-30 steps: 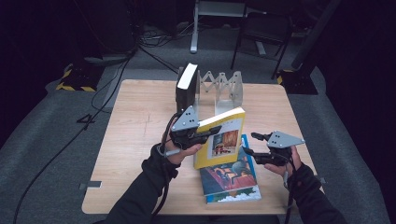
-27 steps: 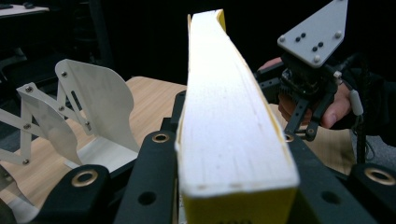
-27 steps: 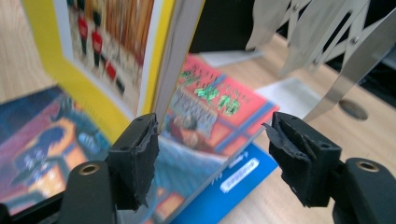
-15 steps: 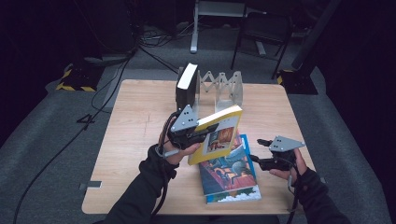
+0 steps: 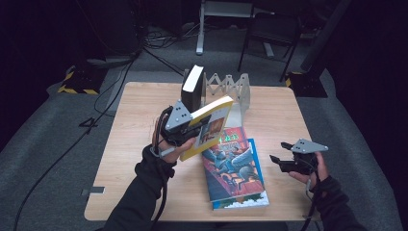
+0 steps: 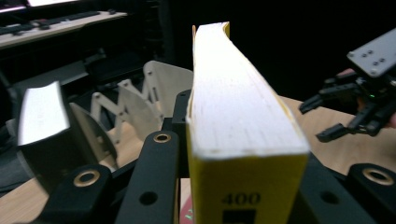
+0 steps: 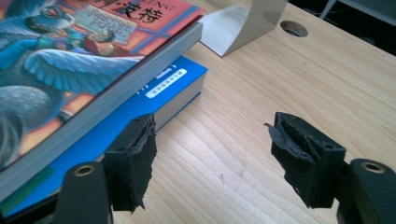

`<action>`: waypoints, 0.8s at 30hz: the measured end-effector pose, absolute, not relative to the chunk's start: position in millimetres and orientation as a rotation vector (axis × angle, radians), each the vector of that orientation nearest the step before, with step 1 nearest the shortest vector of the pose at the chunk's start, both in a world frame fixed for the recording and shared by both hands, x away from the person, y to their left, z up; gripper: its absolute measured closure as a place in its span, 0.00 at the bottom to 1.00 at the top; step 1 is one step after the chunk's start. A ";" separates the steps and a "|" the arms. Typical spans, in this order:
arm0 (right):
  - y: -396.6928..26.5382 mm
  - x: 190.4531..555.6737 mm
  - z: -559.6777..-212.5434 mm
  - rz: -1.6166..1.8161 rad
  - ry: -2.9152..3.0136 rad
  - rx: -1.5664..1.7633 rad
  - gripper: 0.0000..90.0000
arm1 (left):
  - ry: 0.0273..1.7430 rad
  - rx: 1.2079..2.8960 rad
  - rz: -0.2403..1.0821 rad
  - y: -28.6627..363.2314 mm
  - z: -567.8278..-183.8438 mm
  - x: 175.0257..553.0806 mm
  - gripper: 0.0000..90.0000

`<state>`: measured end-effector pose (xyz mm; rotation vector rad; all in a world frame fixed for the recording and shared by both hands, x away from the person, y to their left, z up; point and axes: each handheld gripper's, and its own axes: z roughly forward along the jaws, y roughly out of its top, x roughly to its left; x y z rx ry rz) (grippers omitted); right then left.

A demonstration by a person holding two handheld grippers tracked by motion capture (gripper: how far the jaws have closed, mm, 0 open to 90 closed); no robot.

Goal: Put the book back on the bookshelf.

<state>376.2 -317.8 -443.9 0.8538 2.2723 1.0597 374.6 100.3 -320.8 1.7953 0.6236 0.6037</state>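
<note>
Yellow book [image 5: 208,126]: clamped in the left gripper [image 5: 185,129] and held up off the table, tilted, just left of the book stack and near the rack; in the left gripper view [image 6: 243,116] its page edge is seen running away between the two black jaws, which are pressed on its sides.
Left gripper: jaws closed tight on the yellow book, a hand [image 5: 168,144] wrapped round its body, sleeve coming in from the near edge.
Right gripper [image 5: 284,161]: jaws kept apart with nothing between them, seen low over the bare wood at the right of the stack; in the right gripper view [image 7: 212,158] the tips are spread over the tabletop, just beside the blue book's corner.
Red-covered book [image 5: 230,161]: laid flat on top of the stack, near the middle of the table.
Blue book [image 7: 173,86]: laid flat under the red-covered one, its edge poking out to the right.
Dark book [image 5: 192,89]: stood upright at the far side, at the left end of the rack.
Rack [image 5: 231,89]: pale zig-zag book stand, set at the far middle of the table.
Table [image 5: 139,120]: light wood, grey floor all round.
</note>
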 end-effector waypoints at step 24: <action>-305.8 380.3 -458.7 1.000 2.336 0.831 0.35 | 0.964 1.701 0.800 105.2 -340.7 432.1 0.83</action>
